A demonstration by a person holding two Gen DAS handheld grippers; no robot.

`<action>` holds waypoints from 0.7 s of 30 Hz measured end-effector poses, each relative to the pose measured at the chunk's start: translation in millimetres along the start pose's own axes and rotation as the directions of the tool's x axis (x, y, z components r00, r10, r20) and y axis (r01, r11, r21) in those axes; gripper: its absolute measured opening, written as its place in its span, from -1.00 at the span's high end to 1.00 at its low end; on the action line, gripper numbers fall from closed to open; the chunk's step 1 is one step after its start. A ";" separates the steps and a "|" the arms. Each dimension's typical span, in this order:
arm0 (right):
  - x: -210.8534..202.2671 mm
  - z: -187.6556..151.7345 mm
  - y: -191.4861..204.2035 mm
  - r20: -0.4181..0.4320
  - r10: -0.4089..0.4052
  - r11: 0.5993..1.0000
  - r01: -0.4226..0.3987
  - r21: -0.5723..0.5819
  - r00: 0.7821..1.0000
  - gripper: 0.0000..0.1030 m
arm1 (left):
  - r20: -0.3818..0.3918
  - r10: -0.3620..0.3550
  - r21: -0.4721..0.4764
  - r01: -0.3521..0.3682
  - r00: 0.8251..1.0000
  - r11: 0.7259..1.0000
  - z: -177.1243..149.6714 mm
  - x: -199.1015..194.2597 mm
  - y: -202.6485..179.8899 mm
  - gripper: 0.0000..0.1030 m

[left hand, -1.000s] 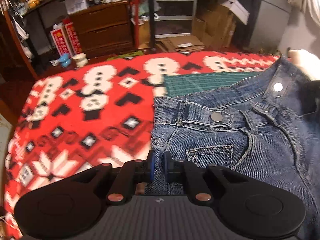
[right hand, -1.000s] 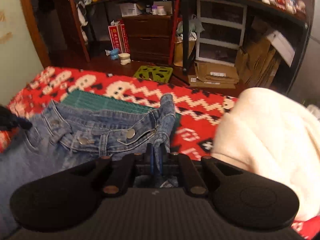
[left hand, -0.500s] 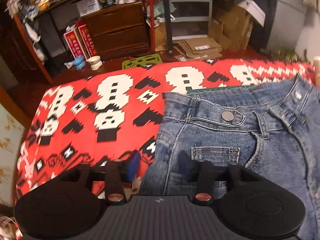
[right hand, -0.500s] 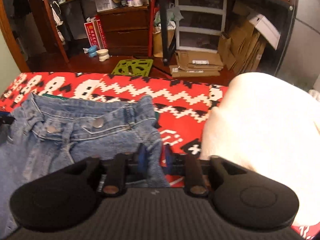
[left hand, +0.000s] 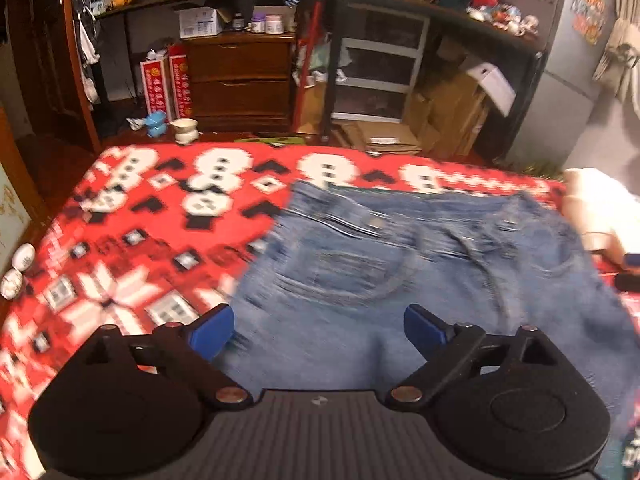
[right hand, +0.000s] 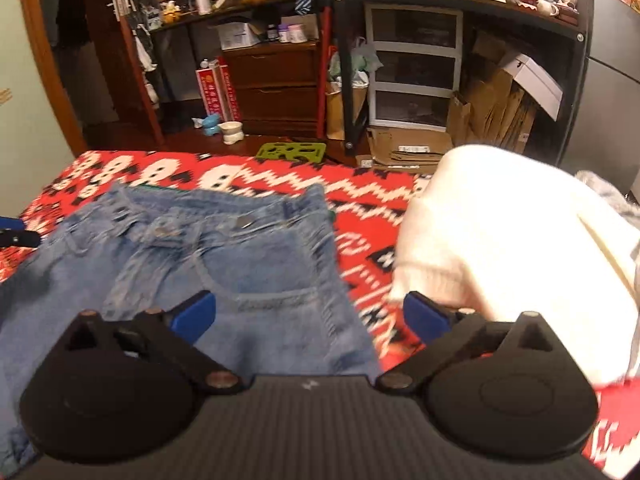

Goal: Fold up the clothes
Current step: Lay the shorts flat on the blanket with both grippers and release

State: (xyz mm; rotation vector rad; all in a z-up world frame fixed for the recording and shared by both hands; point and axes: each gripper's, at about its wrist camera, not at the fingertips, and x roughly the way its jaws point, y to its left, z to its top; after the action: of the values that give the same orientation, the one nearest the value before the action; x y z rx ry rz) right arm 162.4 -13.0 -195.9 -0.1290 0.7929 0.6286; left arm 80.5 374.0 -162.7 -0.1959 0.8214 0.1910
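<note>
Both tools have just let go of the jeans (left hand: 420, 264). A second ago each was clamped on a side seam just below the waistband; now the left hand-held gripper (left hand: 318, 330) and the right hand-held gripper (right hand: 308, 318) have their blue pads spread wide, the jaws still opening, with denim lying under the gap but nothing pressed between the pads. Both have also drawn back from the waistband, so more of the garment shows in each view than before. The jeans lie flat and face up on the red patterned blanket (left hand: 132, 248), waistband toward the far edge, so this reads as the end of a spreading step, with the first fold yet to be made and both tools free to take a new hold. A white fluffy garment (right hand: 512, 248) sits on the blanket just to the right of the jeans, near enough to get in the way of a sideways fold. The legs of the jeans are cut off below both views, so how they lie cannot be told. The left view is badly smeared by motion, blurring the fly and buttons, and the green mat under the waistband is now almost wholly hidden.
</note>
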 end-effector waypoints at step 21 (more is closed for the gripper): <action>-14.1 -110.5 87.0 -0.032 -0.065 0.996 0.063 -0.062 0.997 -0.99 | 0.006 0.087 0.098 -0.088 0.996 0.991 -98.7 3.2 -96.9 -1.00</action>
State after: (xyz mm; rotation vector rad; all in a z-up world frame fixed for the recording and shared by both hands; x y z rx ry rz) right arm 36.1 13.6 -253.5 -0.2202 0.7997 0.5916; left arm 36.6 256.5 -221.2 -0.0669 0.8359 0.2326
